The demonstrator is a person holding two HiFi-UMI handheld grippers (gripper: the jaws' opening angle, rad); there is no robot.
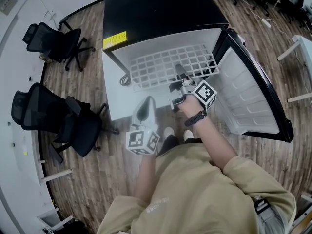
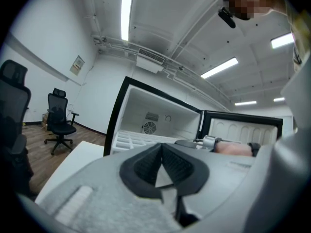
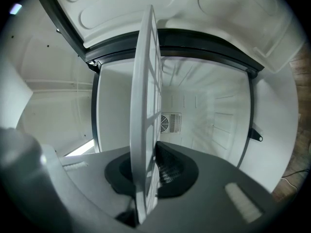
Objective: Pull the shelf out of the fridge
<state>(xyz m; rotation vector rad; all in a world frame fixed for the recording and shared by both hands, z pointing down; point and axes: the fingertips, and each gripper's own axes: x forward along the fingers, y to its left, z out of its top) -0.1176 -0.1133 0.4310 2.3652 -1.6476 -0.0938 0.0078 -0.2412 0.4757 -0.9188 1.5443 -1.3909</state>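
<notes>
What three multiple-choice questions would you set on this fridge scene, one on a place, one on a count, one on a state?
1. In the head view, where does the open fridge door stand?
A. Right of the fridge
B. Left of it
C. Flat on the floor

2. How many black office chairs stand left of the fridge?
A. None
B. Two
C. Four

3. How are the right gripper's jaws?
A. Wide open, empty
B. Shut on the door's edge
C. Shut on the white shelf's front edge

Answers: 1 A, the door swings out at the fridge's right side; 2 B, two show there, one beyond the other; 3 C, the right gripper view shows the shelf clamped between the jaws.
</notes>
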